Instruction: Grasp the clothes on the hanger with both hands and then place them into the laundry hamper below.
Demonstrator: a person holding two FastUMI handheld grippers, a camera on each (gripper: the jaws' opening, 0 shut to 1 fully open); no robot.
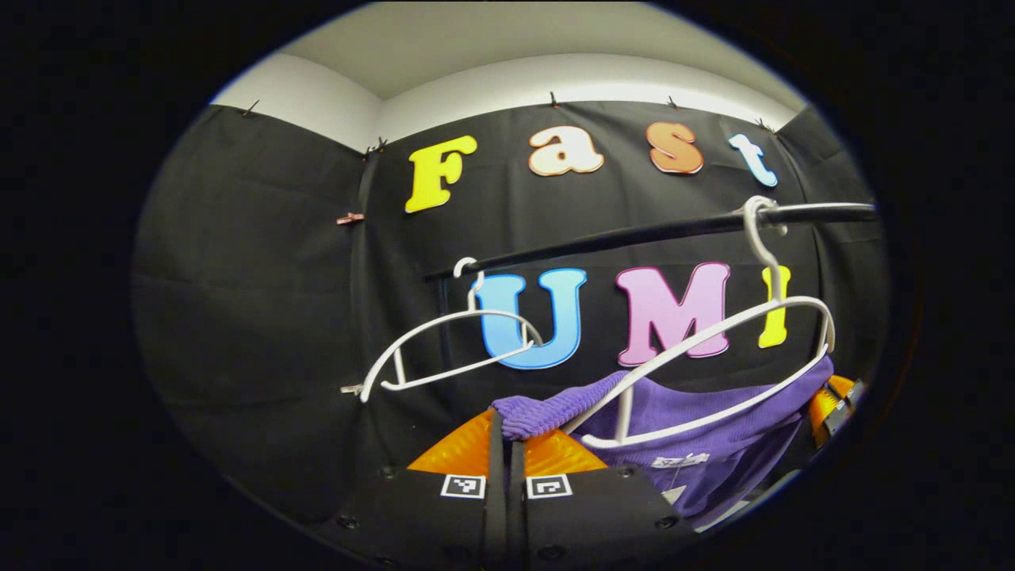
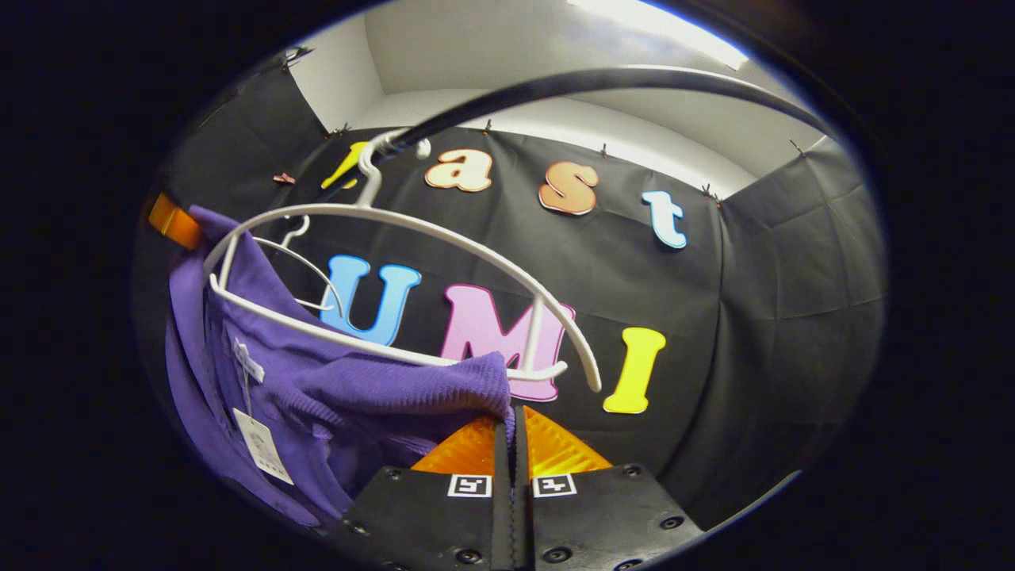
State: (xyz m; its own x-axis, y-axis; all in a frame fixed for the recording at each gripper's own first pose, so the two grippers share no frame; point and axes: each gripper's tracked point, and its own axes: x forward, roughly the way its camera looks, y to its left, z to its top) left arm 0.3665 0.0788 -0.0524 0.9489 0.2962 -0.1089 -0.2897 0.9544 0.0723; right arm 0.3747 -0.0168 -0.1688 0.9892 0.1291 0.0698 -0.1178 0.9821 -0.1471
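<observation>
A purple knit garment (image 1: 698, 424) sags along the lower bar of a white hanger (image 1: 718, 333), whose hook sits on the black rail (image 1: 634, 234). My left gripper (image 1: 506, 432) is shut on the garment's left edge, with cloth bunched over the fingertips. At the garment's far right end is the other gripper (image 1: 833, 400). In the right gripper view, my right gripper (image 2: 511, 419) is shut on the right edge of the garment (image 2: 333, 396), just under the tip of the hanger (image 2: 396, 230). The left gripper (image 2: 174, 222) shows at the garment's upper left. A paper tag (image 2: 262, 448) dangles from the collar.
A second white hanger (image 1: 452, 341) hangs bare on the rail to the left, and it shows behind the first hanger (image 2: 313, 270) in the right gripper view. The rail (image 2: 595, 79) arcs overhead. Black cloth walls close in behind and on both sides.
</observation>
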